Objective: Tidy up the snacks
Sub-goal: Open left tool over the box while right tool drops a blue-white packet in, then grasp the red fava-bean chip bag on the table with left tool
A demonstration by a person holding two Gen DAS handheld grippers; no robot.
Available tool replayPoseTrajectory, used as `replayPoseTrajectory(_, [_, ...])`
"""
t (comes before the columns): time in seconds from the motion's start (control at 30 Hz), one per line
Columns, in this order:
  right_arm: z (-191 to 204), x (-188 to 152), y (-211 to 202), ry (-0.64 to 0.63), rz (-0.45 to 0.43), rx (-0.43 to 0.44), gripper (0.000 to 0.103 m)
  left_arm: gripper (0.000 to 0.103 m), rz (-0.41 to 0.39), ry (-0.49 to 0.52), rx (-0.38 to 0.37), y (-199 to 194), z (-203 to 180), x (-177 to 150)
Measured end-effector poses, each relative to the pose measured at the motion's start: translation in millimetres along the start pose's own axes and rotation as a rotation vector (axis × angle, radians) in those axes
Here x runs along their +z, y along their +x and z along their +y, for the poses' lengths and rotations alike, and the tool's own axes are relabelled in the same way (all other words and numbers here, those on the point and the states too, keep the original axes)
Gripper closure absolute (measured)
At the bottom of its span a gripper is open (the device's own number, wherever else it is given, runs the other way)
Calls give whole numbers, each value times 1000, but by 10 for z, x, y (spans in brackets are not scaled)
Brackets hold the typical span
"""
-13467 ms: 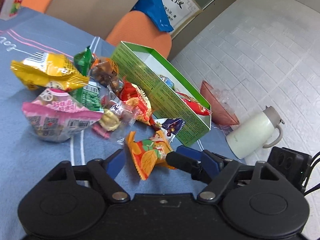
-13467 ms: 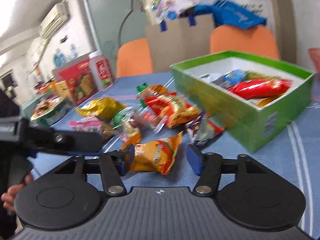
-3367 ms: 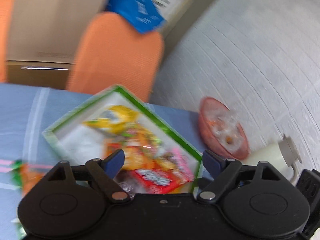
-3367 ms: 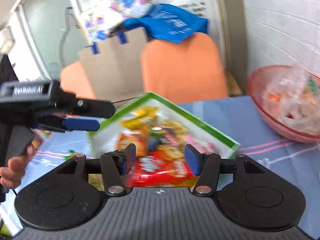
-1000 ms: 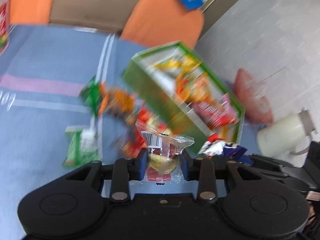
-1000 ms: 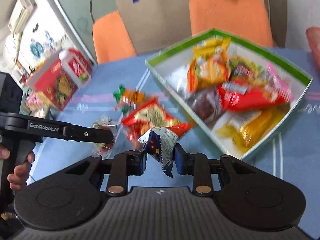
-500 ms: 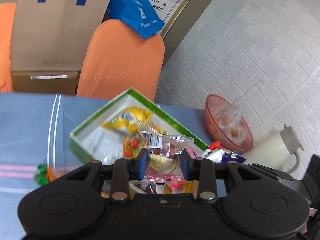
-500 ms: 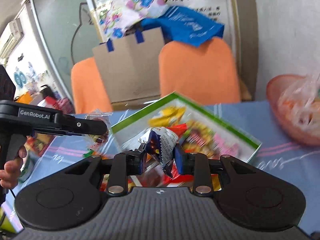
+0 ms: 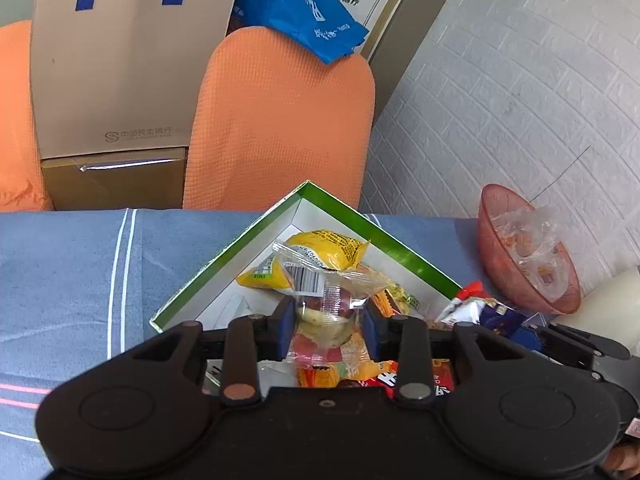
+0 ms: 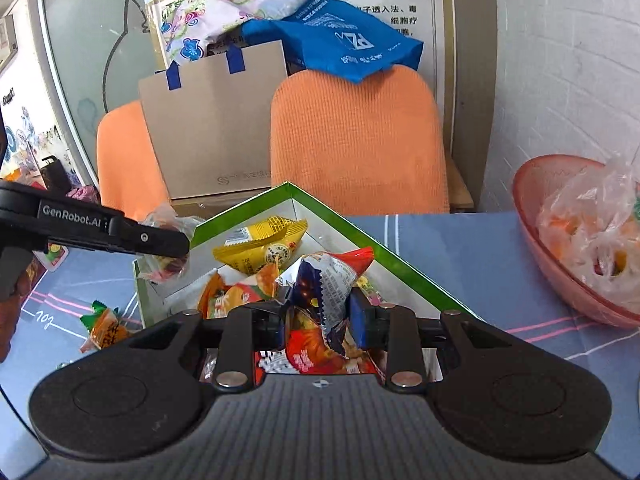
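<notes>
Both grippers holding snack packets over the green box (image 9: 404, 250).
Left gripper (image 9: 326, 330) jaws pinching a clear packet (image 9: 324, 300); right gripper (image 10: 318, 322) jaws pinching a red-and-blue packet (image 10: 326, 280).

Behind the blue striped tablecloth (image 9: 60, 264) stand two orange chairs (image 9: 280, 120), a brown paper bag (image 9: 120, 72) between them, a blue bag (image 10: 340, 44) draped on one. At right, a pink bowl (image 10: 536, 216) holds what looks like crumpled plastic wrap.
</notes>
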State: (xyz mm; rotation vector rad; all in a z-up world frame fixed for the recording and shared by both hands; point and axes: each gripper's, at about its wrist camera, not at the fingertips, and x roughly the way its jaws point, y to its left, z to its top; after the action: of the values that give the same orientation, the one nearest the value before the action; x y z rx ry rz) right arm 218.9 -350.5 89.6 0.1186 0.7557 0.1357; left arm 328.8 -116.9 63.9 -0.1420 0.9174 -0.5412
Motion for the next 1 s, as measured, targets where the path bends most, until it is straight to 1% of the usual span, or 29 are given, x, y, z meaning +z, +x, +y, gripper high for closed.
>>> replayPoseTrajectory(0.03, [11,10,42,-6,18,4,46,59,0,3,4,8,1,0])
replayPoseTrajectory(0.07, [21,14,79,-10,31,3,41,10,2,5,10,14,7,-8])
replayPoseTrajectory(0.1, [34,11,106,-14,40,-5,32,0,-2,0,20,7,12,-19])
replayPoseTrajectory(0.13, [46,3,116,-18,41,-18,7,0,-17,-9,37,-13,20,-37])
replayPoseTrajectory(0.17, [57,-9,114,-23,33,-30,0,0,-36,-21,49,-43,27,-61])
replayPoseTrajectory(0.23, [84,-30,92,-34,29,-49,0,0,-34,-35,29,-80,62,-84])
replayPoseTrajectory(0.3, [95,-32,81,-38,41,-56,0,0,-22,-58,28,-116,91,-90])
replayPoseTrajectory(0.53, [206,21,-140,-45,16,-36,0,0,-53,-63,20,-379,58,-149])
replayPoseTrajectory(0.63, [294,52,-254,-48,16,-24,0,0,-48,-60,30,-528,34,-207])
replayPoseTrajectory(0.7, [355,67,-351,-36,19,13,0,0,-43,-60,34,-662,38,-276])
replayPoseTrajectory(0.83, [529,81,-580,-36,19,155,0,0,-56,-82,50,-1010,215,-436])
replayPoseTrajectory(0.9, [642,64,-641,-57,22,205,0,0,-69,-118,87,-1181,386,-534])
replayPoseTrajectory(1.0, [827,6,-620,-99,44,263,0,0,-76,-180,167,-1370,664,-708])
